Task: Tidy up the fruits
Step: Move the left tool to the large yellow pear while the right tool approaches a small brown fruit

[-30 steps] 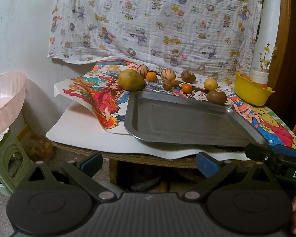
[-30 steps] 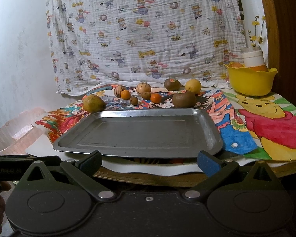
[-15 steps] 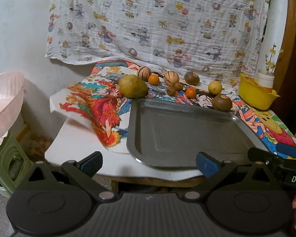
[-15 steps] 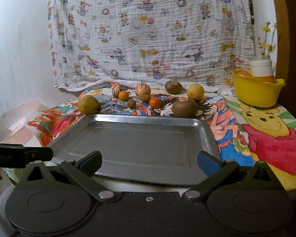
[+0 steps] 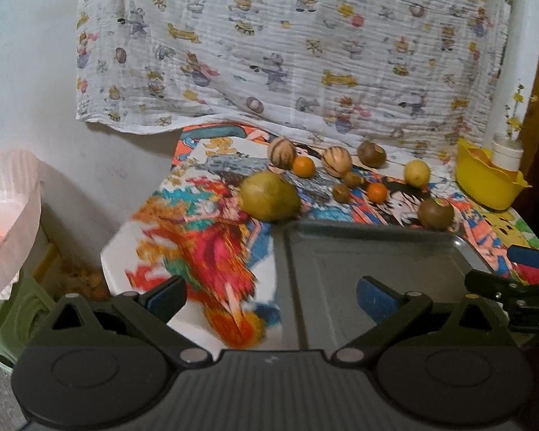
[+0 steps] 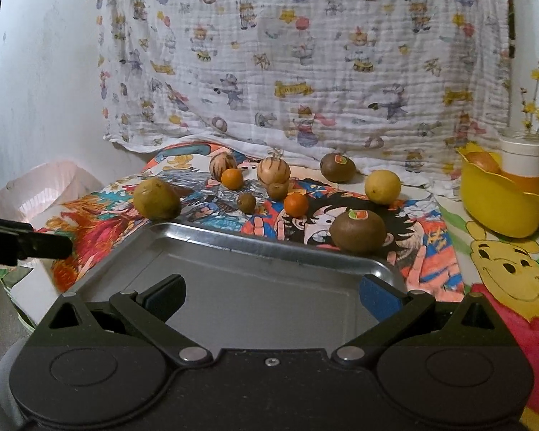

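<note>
Both grippers are advancing over the tray [image 6: 269, 251] since a second ago; left gripper [image 5: 271, 296] and right gripper [image 6: 272, 294] are hovering spread apart, fruits [image 6: 357, 230] waiting beyond.

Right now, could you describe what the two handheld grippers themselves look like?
Both grippers, left gripper and right gripper, are matte black plastic with two round discs on the body, silver pivot screws on angled linkage arms, and blue pads on the fingertips. The right one carries white lettering beginning "DA" on its side.
</note>
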The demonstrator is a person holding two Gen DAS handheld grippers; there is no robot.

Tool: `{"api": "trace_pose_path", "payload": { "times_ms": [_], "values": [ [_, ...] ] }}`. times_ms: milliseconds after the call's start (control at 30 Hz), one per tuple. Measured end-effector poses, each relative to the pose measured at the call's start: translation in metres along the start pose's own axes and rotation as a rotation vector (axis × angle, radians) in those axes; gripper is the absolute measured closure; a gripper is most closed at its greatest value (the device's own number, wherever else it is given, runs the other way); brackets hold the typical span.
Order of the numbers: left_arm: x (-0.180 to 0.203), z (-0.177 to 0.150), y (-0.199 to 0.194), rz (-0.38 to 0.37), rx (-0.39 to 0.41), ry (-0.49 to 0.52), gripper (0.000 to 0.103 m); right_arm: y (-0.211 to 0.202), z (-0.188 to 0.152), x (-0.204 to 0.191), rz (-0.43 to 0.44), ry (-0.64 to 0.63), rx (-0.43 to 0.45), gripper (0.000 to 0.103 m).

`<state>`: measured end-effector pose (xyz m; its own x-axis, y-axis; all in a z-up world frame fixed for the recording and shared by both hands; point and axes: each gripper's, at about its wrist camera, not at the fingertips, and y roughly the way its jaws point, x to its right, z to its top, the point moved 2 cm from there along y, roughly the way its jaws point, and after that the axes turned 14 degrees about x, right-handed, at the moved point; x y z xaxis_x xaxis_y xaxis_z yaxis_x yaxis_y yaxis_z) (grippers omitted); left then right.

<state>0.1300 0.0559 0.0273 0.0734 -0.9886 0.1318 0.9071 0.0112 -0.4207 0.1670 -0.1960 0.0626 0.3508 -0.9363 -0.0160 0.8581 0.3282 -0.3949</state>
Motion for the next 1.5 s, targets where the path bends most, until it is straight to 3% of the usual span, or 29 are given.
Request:
{"api": "trace_pose_path", "payload": {
  "times_ms": [500,867,1333,1500],
  "values": [
    [-0.016,0.04,0.083,-0.082,-0.069,-0.011,0.001,0.079,0.049,0.009,0.077,-0.111,-0.04,0.0],
    [-0.029,0.043,0.13,-0.116,-0.14,-0.04,0.001,0.136,0.056,0.0,0.132,-0.197,-0.082,0.001],
    [-0.037,0.042,0.162,-0.178,-0.157,-0.101,0.011,0.189,0.041,-0.022,0.203,-0.207,-0.148,0.025],
    [-0.038,0.039,0.17,-0.187,-0.165,-0.14,0.021,0.206,0.034,-0.028,0.214,-0.209,-0.171,0.041]
  ]
}}
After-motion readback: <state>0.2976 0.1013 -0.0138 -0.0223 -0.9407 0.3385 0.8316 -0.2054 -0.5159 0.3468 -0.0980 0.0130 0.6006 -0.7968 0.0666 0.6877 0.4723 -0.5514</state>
